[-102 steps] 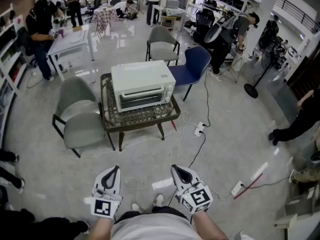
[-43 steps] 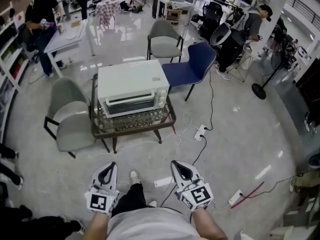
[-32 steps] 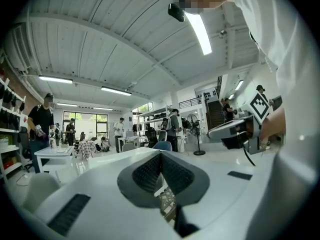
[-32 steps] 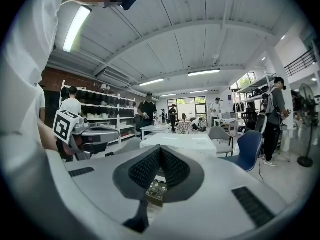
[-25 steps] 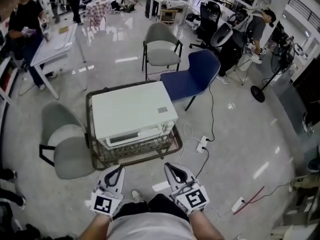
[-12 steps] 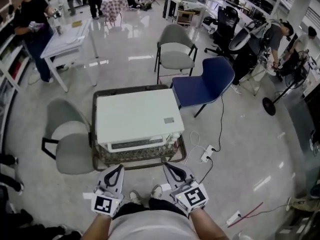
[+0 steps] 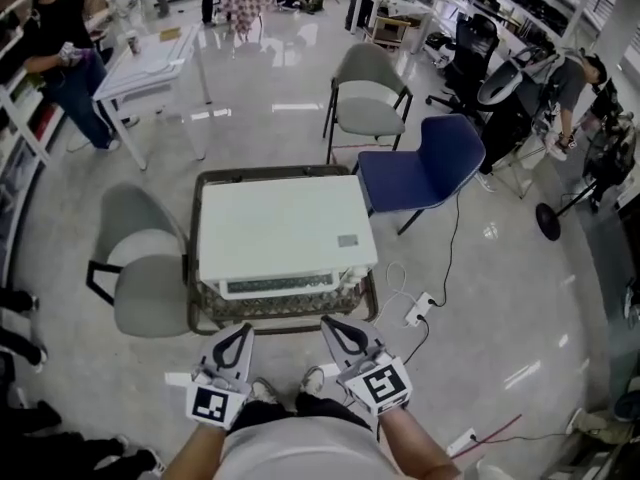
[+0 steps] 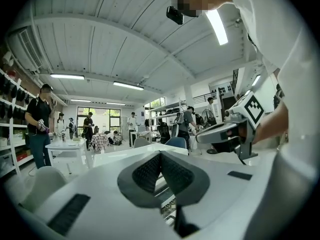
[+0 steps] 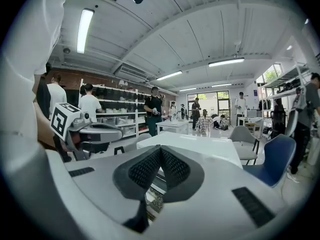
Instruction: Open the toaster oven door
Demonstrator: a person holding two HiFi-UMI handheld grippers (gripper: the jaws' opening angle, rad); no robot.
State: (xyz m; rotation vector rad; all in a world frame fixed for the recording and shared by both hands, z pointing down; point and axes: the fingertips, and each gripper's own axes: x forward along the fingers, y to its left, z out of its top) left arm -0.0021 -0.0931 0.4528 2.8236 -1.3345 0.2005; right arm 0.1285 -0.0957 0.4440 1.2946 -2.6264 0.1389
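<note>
Toaster oven, a white boxy metal appliance (image 7: 287, 230), stands on a low dark-framed tabletop (image 7: 194, 313) in the middle of a glossy grey floor, and fills most of that surface. Its front faces the person, and from the head view the door (image 7: 280, 286) shows only as a narrow strip along the near edge, standing flat against the body, so it looks closed. The left gripper (image 7: 243, 329) and the right gripper (image 7: 327, 321) hover side by side just in front of the tabletop's near edge, both pointing towards the oven's front and both apart from it. In the left gripper view the two dark ribbed pads (image 8: 150, 170) meet in a closed V with nothing between them, and the oven's pale top (image 8: 138, 151) lies beyond them. The right gripper view shows the same: its jaws are pressed together on nothing (image 9: 160, 155), with the white oven top (image 9: 200, 146) stretching away ahead and the left gripper (image 9: 119, 132) off to one side. A grey padded chair (image 7: 142, 270) stands just beside the tabletop on the left, a second grey chair (image 7: 368, 96) is behind it, and a blue plastic chair (image 7: 425, 166) sits near its far right corner. A white power strip (image 7: 420, 308) with a cable lies on the floor to the right of the tabletop.
</note>
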